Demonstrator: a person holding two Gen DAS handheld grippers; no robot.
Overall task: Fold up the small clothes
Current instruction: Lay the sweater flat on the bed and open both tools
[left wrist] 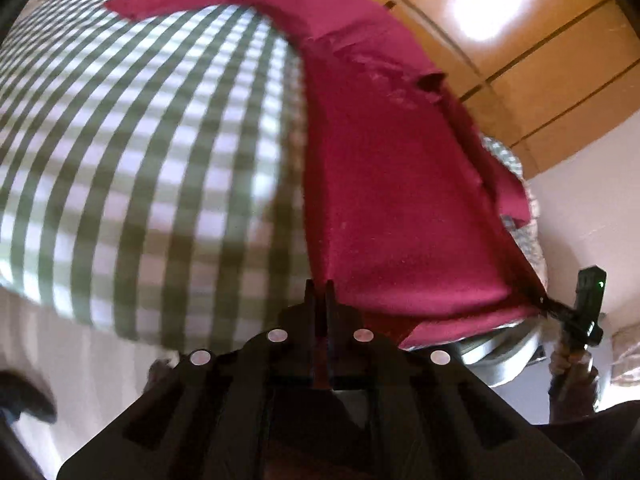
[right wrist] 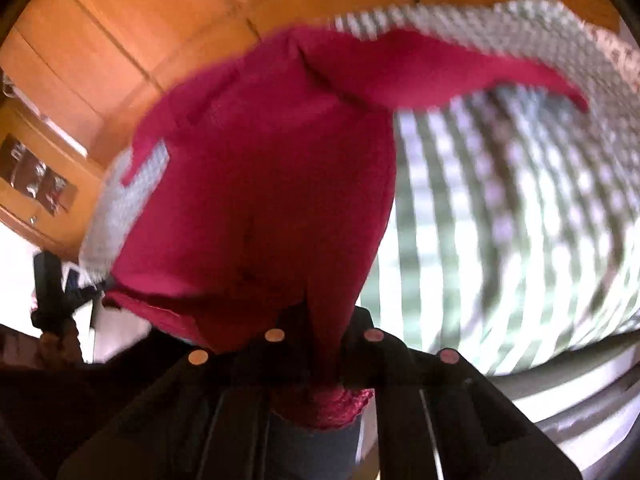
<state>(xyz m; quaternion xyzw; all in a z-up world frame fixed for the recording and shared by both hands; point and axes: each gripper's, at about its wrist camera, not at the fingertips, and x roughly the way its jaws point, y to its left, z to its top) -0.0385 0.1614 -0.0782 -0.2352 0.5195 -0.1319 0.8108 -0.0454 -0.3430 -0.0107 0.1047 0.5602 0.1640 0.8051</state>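
A dark red garment (left wrist: 400, 200) hangs stretched over a green-and-white checked cloth (left wrist: 140, 140). In the left wrist view my left gripper (left wrist: 319, 292) is shut on the garment's near edge, its two fingers pressed together. Far right in that view, my right gripper (left wrist: 546, 302) pinches the garment's other corner, held by a person's hand (left wrist: 572, 364). In the right wrist view the red garment (right wrist: 260, 200) drapes over my right gripper (right wrist: 318, 314) and hides its fingertips. A bunch of the fabric pokes out behind the jaws. My left gripper (right wrist: 105, 284) shows at the left edge, holding its corner.
Orange-brown wooden cupboard doors (left wrist: 500, 40) stand behind the checked cloth (right wrist: 500, 220). A white wall (left wrist: 580, 220) lies at the right. A glass-fronted wooden cabinet (right wrist: 36, 176) sits at the left of the right wrist view. Both views are motion-blurred.
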